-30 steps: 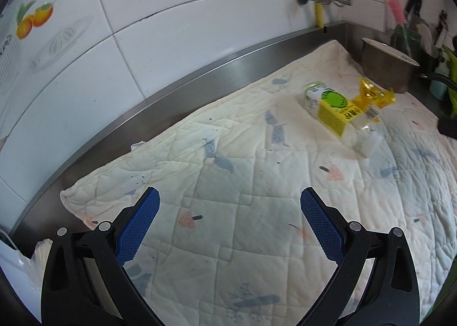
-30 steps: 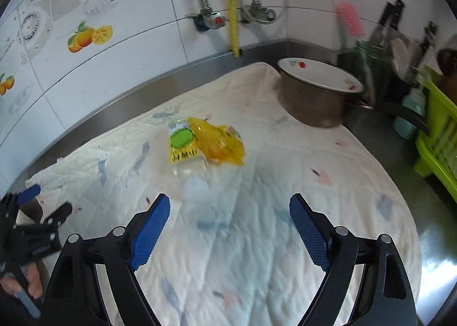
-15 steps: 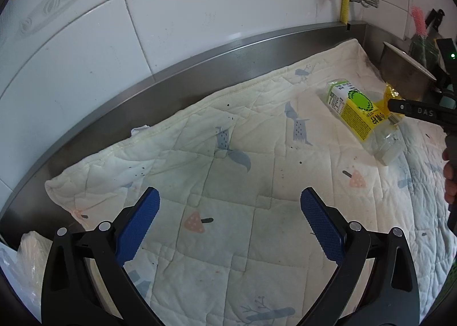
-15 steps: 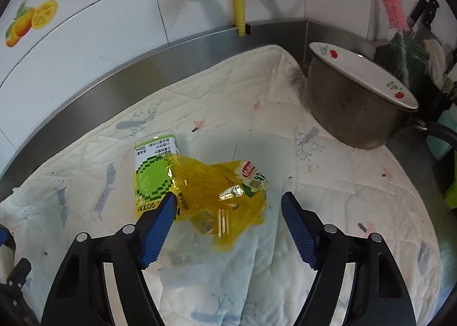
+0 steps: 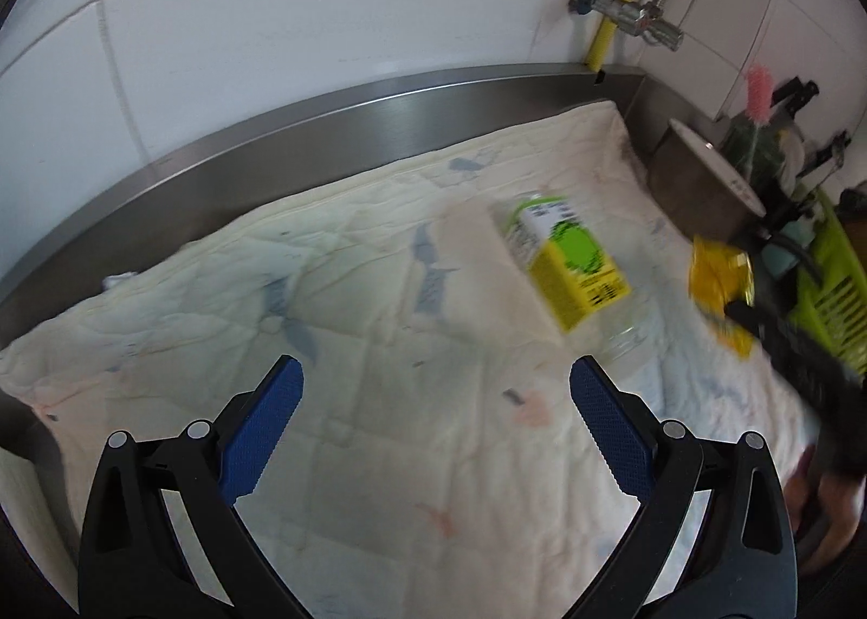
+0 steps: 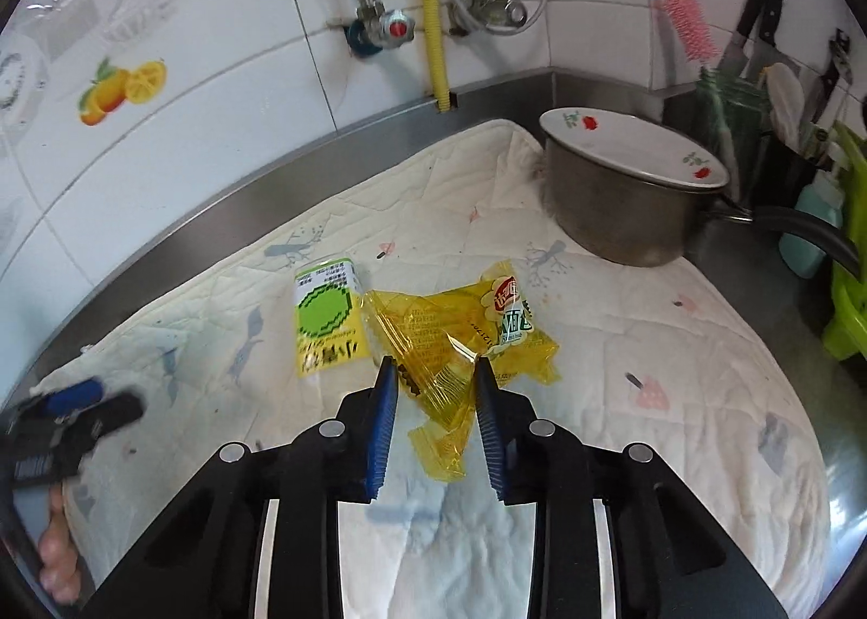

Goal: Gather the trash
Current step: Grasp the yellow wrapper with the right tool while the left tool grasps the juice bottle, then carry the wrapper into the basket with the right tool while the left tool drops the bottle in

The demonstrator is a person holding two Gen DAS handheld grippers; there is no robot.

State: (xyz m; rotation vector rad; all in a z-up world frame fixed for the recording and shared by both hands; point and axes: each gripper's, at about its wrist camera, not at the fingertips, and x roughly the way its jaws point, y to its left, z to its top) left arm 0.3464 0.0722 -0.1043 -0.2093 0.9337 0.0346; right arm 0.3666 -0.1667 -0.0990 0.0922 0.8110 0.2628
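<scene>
Right wrist: my right gripper [image 6: 433,375] pinches the yellow wrapper [image 6: 460,337]; left gripper [image 5: 433,391] wide open, empty. Next, lift it, find a bin.

A quilted mat [image 6: 677,380] covers the surface [image 6: 769,288]. On it, a carton [image 6: 325,318] lies left of a wrapper [image 6: 450,342]. A pot [image 6: 623,207] stands behind, right, against the mat's corner.

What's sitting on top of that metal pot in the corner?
A white plate with small red flower prints rests on the metal pot like a lid. It covers the whole opening, so whatever is inside the pot cannot be seen.
</scene>
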